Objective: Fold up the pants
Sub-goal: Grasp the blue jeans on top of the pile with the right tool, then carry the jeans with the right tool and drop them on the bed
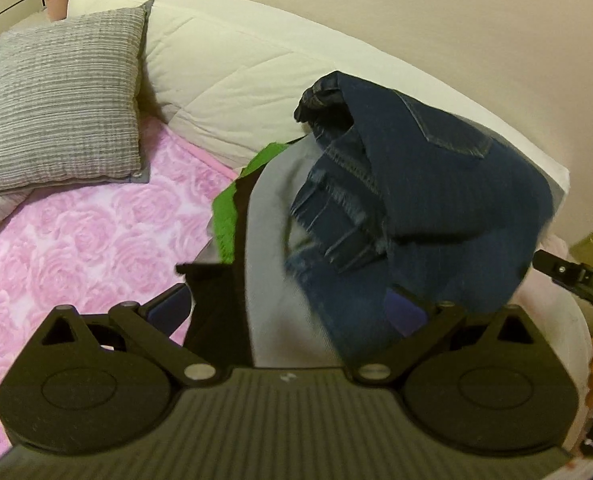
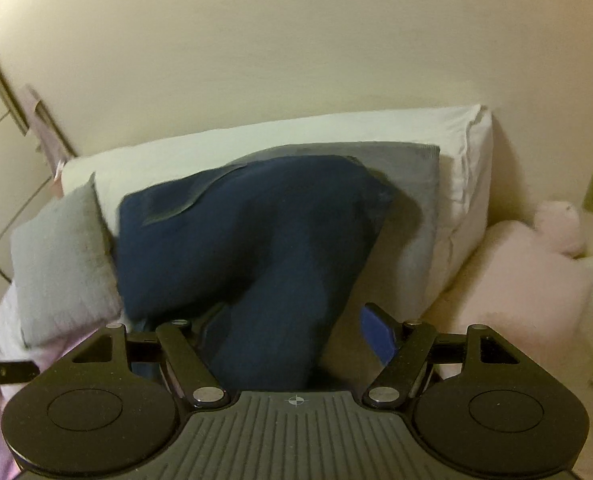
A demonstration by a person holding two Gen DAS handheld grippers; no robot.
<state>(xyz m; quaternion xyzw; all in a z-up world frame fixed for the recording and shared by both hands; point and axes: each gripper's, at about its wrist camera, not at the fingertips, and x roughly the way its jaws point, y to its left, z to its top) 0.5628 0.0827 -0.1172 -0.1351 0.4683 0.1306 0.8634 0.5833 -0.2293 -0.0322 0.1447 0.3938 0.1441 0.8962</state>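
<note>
Dark blue denim pants [image 1: 424, 200], blurred, are seen lifted above a pink rose-patterned bed cover [image 1: 96, 232], bunched between both grippers. Left gripper [image 1: 292, 312]: spread wide, cloth draped between the fingers. Right gripper [image 2: 280, 340]: likewise spread; actual grip cannot be told.

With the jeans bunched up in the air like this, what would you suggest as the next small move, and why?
Probably draw the two grippers apart and lower the jeans onto the pink blanket. The denim hangs crumpled between both sets of jaws, above a grey garment, so it likely needs spreading flat before any fold.
</note>
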